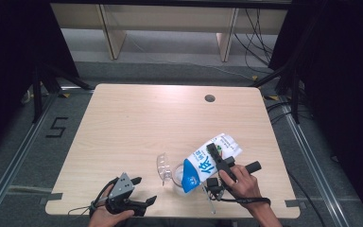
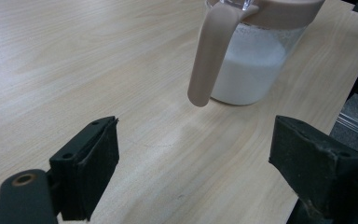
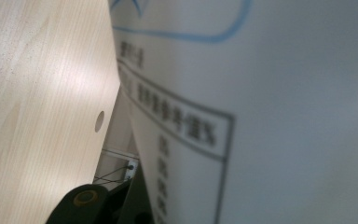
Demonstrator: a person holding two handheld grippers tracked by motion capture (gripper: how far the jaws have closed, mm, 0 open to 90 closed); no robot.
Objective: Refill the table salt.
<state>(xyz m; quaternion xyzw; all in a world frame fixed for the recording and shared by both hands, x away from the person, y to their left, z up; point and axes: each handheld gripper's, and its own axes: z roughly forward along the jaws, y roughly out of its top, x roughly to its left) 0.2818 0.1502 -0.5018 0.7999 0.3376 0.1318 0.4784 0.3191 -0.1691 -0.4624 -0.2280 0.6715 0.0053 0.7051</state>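
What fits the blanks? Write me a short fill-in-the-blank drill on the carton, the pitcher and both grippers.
1. The right gripper holds the milk carton tilted over the ____.
2. The liquid in the pitcher is ____ in colour.
3. The left gripper has its jaws ____, holding nothing.
4. The pitcher's handle hangs toward the ____ gripper.

Missing words: pitcher; white; open; left

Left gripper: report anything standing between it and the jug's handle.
Nothing visible does. In the left gripper view only bare table lies between the open jaws of the left gripper and the beige handle of the jug.
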